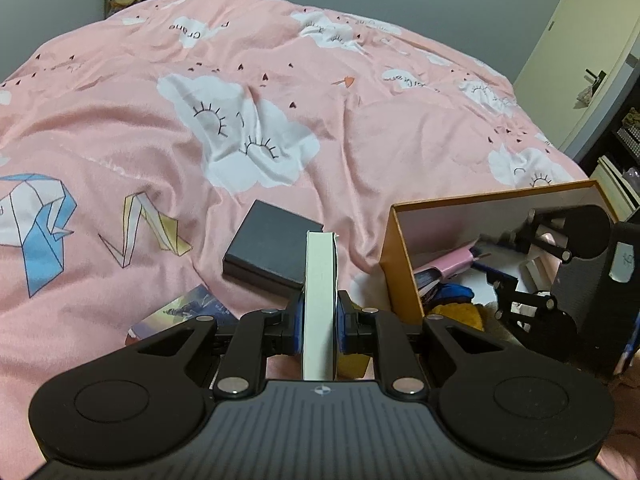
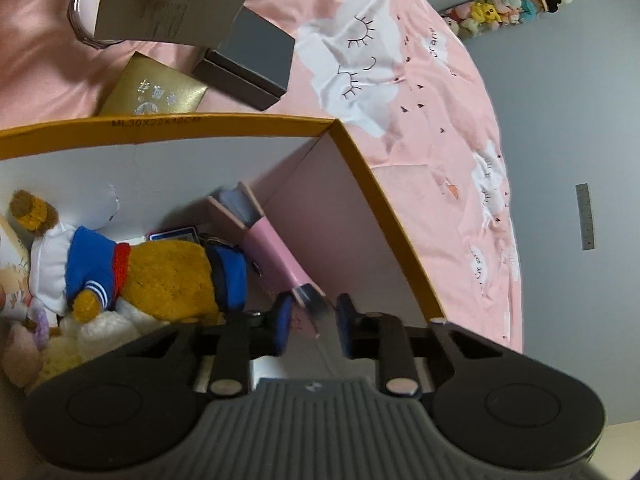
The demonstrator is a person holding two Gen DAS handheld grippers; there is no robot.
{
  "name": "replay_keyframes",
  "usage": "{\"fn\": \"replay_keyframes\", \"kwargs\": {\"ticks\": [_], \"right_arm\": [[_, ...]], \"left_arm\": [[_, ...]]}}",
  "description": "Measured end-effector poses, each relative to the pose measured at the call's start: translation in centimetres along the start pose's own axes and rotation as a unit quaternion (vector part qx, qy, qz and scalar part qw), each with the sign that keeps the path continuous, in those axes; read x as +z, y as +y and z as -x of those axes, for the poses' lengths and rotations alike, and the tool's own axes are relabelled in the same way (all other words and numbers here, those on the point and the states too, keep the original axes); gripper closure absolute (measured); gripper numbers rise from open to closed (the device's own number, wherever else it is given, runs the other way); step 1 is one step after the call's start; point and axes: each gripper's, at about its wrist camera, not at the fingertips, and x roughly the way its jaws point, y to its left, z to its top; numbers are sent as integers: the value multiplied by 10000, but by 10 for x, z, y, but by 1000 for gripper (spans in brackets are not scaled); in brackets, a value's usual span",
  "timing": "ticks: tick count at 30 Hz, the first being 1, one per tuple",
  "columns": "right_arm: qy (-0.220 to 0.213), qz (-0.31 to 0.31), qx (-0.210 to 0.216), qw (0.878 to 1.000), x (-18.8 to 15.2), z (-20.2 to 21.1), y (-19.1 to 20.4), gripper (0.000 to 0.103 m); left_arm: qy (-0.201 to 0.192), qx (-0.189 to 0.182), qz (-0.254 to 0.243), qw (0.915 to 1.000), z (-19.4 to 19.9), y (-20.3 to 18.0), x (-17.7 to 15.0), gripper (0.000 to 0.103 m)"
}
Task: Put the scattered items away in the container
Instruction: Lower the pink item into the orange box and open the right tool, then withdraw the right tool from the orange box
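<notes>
My left gripper (image 1: 319, 326) is shut on a thin white box (image 1: 319, 280), held on edge above the pink bed, left of the orange box (image 1: 400, 264). A dark grey box (image 1: 272, 252) and a picture card (image 1: 188, 312) lie on the duvet ahead. My right gripper (image 2: 313, 326) is open inside the orange box (image 2: 384, 200), its fingers either side of the end of a pink box (image 2: 280, 256). A plush bear in blue (image 2: 152, 276) and other soft toys lie inside. The right gripper also shows in the left wrist view (image 1: 536, 272).
A gold packet (image 2: 156, 92), the dark grey box (image 2: 248, 64) and a clear round dish (image 2: 86, 12) lie on the duvet (image 2: 440, 140) beyond the orange box. A plush toy column (image 2: 508, 4) stands by the wall. Shelves (image 1: 624, 152) stand at the right.
</notes>
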Motion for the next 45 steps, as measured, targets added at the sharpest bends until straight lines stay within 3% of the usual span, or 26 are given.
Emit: {"fn": "replay_keyframes", "kwargs": {"ticks": [3, 8, 15, 18, 19, 20, 21, 26, 30, 36, 40, 45], "right_arm": [[-101, -354, 391, 9986, 2, 13, -8, 101], [-185, -386, 492, 9979, 4, 23, -9, 101], [-328, -719, 760, 9940, 3, 27, -14, 98], [-305, -1129, 1080, 9873, 7, 20, -18, 88], [-254, -1340, 1232, 9830, 7, 15, -20, 83], [-187, -1592, 1351, 9778, 7, 10, -23, 69], [-107, -1864, 1451, 9716, 7, 4, -27, 64], [264, -3146, 2064, 9261, -1, -24, -51, 64], [375, -3527, 2383, 9041, -6, -36, -54, 67], [233, -3268, 2729, 9045, 0, -27, -45, 73], [182, -3143, 2542, 9145, 3, -24, -39, 73], [-53, -3265, 2388, 9145, -2, -10, -50, 70]], "left_arm": [[-43, -46, -55, 10000, 1, -3, 2, 85], [-71, -94, -98, 9999, 2, -7, 2, 85], [-98, -80, -44, 9999, 4, -5, 2, 85], [-104, -104, -59, 9999, 5, -6, 2, 85], [-106, -116, -67, 9999, 5, -7, 2, 85], [-106, -123, -68, 9998, 5, -7, 1, 85], [-104, -123, -63, 9999, 6, -6, 1, 85], [-59, -95, 1, 9999, 4, -4, 0, 85], [-35, -128, -25, 9999, 2, -6, 0, 85], [-51, -201, -67, 9998, 4, -9, 0, 85], [-123, -309, -189, 9993, 6, -16, 3, 85], [-135, -323, -278, 9990, 7, -22, 3, 85]]}}
